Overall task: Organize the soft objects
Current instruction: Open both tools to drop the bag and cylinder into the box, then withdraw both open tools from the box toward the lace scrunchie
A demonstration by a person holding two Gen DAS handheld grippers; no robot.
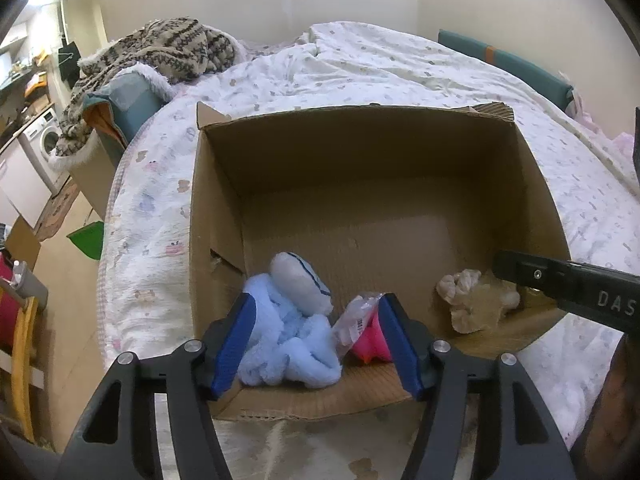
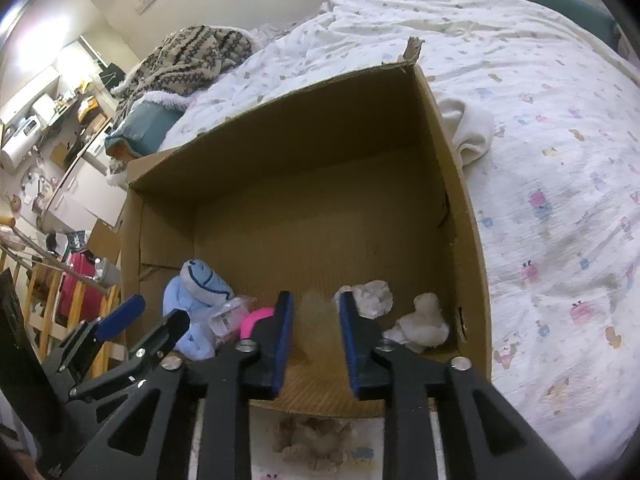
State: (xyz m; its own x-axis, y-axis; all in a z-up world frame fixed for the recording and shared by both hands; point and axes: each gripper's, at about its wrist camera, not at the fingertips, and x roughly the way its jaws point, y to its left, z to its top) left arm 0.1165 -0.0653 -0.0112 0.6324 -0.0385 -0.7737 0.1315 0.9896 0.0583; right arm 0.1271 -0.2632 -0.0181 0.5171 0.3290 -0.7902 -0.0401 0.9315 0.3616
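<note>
- Blue-padded fingers of my left gripper (image 1: 316,344) hang spread wide over the near edge of the cardboard box (image 1: 360,152), gripping nothing.
- Below them, inside the box's near left corner, lie a light blue plush (image 1: 288,344), a pink item in plastic wrap (image 1: 368,340) and a beige soft toy (image 1: 476,300) further right.
- My right gripper (image 2: 314,332) has its jaws parted narrowly around a blurred tan soft thing (image 2: 318,324); I cannot tell whether they pinch it.
- A white plush (image 2: 424,324) sits in the box's near right corner.
- The box rests on a bed (image 2: 540,160) with a white printed quilt.
- A patterned knit blanket (image 1: 160,52) is heaped at the bed's far left.
- A washing machine (image 1: 46,140) stands in the room to the left.
</note>
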